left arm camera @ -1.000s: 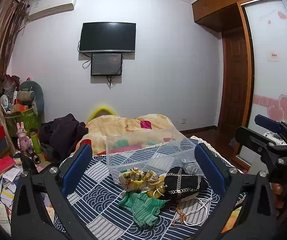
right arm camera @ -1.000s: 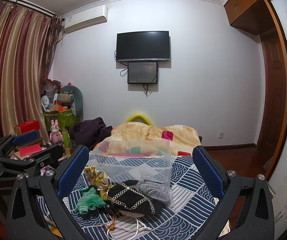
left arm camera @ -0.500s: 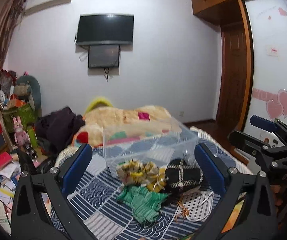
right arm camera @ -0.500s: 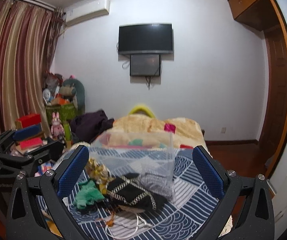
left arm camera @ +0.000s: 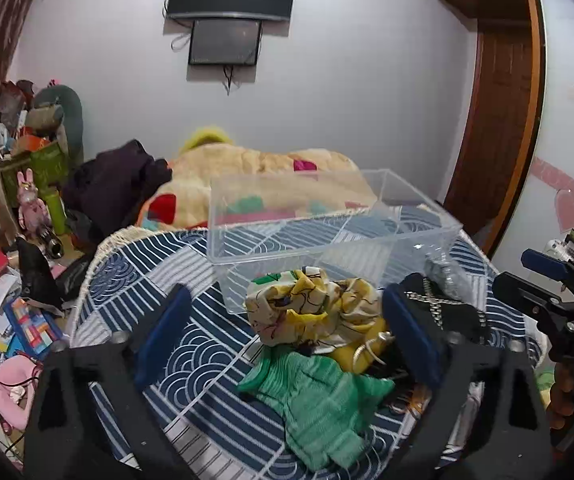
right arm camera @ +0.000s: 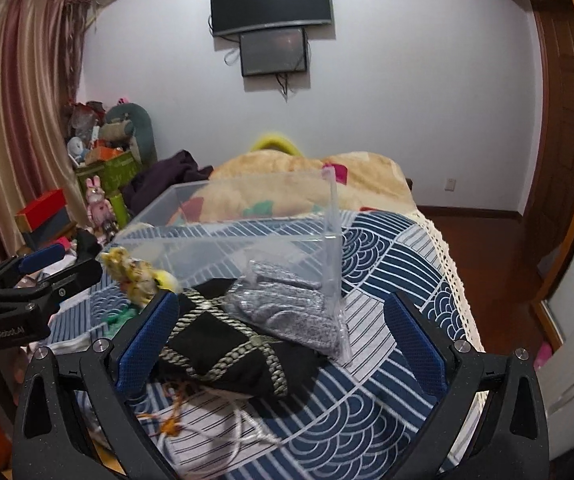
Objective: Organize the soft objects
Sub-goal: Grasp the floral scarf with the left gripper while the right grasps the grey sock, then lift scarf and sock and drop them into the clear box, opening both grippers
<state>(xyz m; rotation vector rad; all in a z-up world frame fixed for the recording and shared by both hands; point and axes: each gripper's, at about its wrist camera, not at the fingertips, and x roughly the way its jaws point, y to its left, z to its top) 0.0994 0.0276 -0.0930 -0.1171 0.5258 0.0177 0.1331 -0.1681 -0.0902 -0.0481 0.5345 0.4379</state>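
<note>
A clear plastic box (left arm camera: pixel 327 216) stands empty on the blue patterned bedspread (left arm camera: pixel 191 352). In front of it lies a pile of soft things: a yellow-and-white patterned cloth (left arm camera: pixel 311 308), a green knitted piece (left arm camera: pixel 319 400), a black pouch with a braided cross (right arm camera: pixel 223 340) and a grey knit in a clear bag (right arm camera: pixel 287 312). My left gripper (left arm camera: pixel 283 340) is open and empty, its fingers either side of the yellow cloth and green piece. My right gripper (right arm camera: pixel 279 340) is open and empty over the black pouch and grey knit. The box also shows in the right wrist view (right arm camera: pixel 247 232).
A beige quilt (left arm camera: pixel 247 176) and dark clothes (left arm camera: pixel 115 184) lie behind the box. Cluttered floor with books and toys sits left of the bed (left arm camera: pixel 3 312). A white cord (right arm camera: pixel 247 428) lies near the pouch. A wooden door (left arm camera: pixel 499 128) is at the right.
Both grippers have moved forward and down toward the pile, which now looks larger and lies between their open fingers. Nothing has been taken hold of.
</note>
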